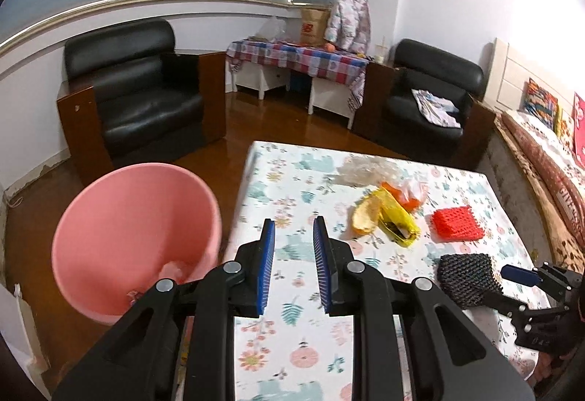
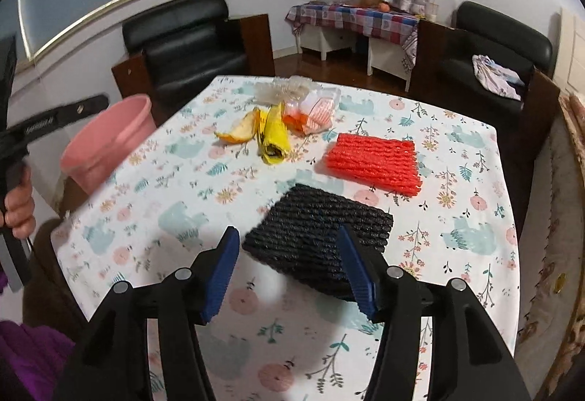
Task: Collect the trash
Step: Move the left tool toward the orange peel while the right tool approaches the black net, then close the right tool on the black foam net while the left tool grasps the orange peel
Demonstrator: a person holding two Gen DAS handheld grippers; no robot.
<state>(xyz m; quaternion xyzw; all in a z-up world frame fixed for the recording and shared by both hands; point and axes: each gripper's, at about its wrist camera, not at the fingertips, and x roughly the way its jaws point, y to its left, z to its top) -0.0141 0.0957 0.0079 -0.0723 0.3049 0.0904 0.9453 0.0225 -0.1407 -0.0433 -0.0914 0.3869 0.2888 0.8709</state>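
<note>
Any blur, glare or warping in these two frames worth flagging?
Left wrist view: pink bin smeared at its rim, floor glossy with reflections, heavy fisheye bending the window sill. Right wrist view: left gripper at the left edge is motion-blurred, black foam net soft at its near edge, pale out-of-focus blob on the tablecloth, dark vignette corners.

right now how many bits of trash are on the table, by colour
black: 1, foam net
red: 1, foam net
yellow: 1, wrapper
orange: 1, fruit peel
clear: 2, plastic bag with orange bits inside, crumpled plastic behind it
total: 6
</note>
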